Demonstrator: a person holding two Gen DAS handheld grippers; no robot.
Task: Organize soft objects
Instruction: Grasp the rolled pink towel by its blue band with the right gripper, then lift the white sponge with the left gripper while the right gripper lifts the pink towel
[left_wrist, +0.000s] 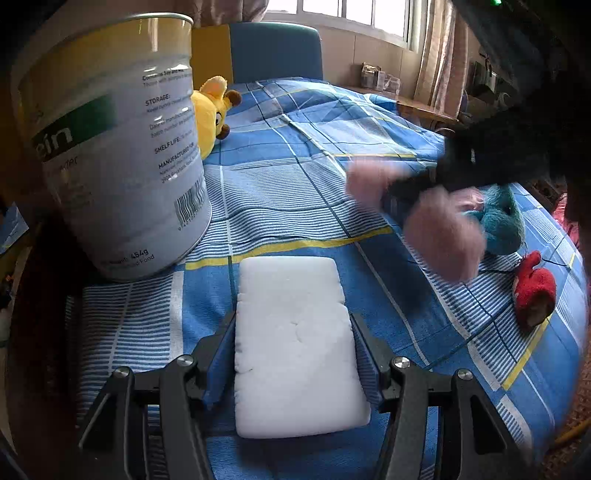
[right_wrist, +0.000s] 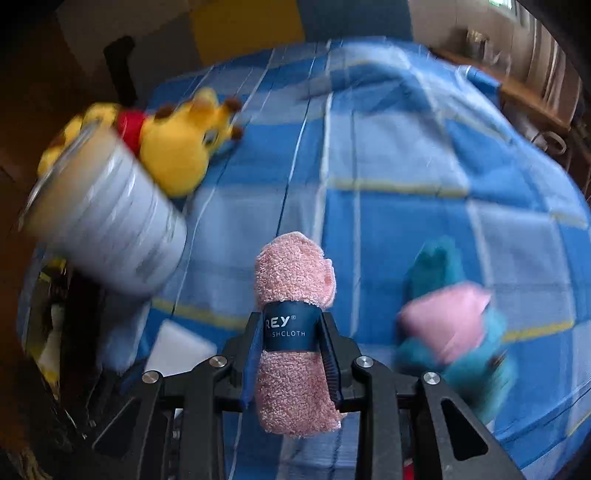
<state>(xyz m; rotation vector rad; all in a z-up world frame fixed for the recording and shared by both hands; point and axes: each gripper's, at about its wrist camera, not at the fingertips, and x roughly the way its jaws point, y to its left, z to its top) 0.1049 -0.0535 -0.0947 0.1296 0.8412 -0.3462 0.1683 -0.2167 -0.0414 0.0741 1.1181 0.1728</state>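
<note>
A white foam sponge lies flat on the blue checked bedspread, between the fingers of my left gripper, which close on its sides. My right gripper is shut on a rolled pink washcloth with a dark blue band, held above the bed; it shows blurred in the left wrist view. A teal and pink plush lies to its right. A yellow plush lies beside a large tin. A red plush lies at the right.
The tall open tin stands at the bed's left side, close to the sponge. A blue and yellow headboard is at the far end. A wooden shelf and curtained window are at the back right.
</note>
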